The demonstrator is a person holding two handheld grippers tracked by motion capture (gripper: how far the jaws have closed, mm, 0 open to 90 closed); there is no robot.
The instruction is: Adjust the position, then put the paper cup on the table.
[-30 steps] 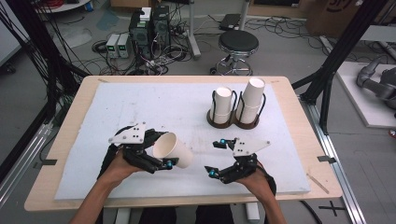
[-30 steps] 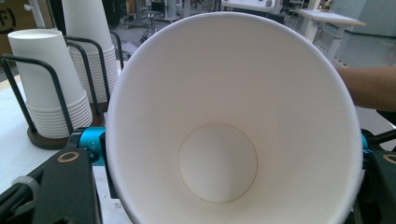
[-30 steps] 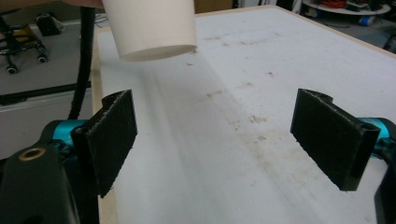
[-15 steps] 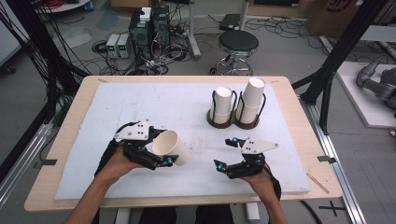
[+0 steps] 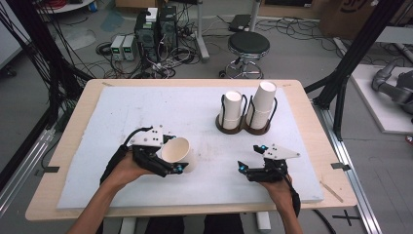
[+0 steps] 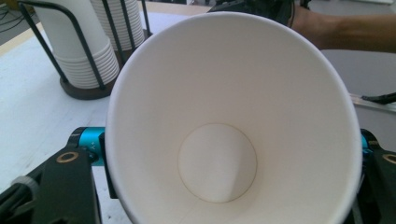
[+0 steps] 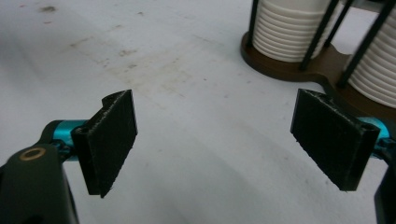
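A white paper cup [image 5: 178, 152] lies tilted on its side in my left gripper [image 5: 171, 165], which is shut on it near its base; its mouth faces up and right. In the left gripper view the cup's empty inside [image 6: 229, 126] looks straight at the camera. My right gripper [image 5: 249, 170] stands open low over the white mat at the front right, nothing between its pads [image 7: 112, 140]. A brown wire cup holder [image 5: 243, 127] with two stacks of white cups [image 5: 263, 105] stands behind it.
A white foam mat [image 5: 146, 107] covers the wooden table [image 5: 78, 112]. Beyond the far edge stand a black stool [image 5: 248, 46] and computer boxes with cables on the floor. Black frame legs rise at both table sides.
My right gripper has moved right and down toward the mat, away from the cup. The left gripper with the cup has hardly shifted.
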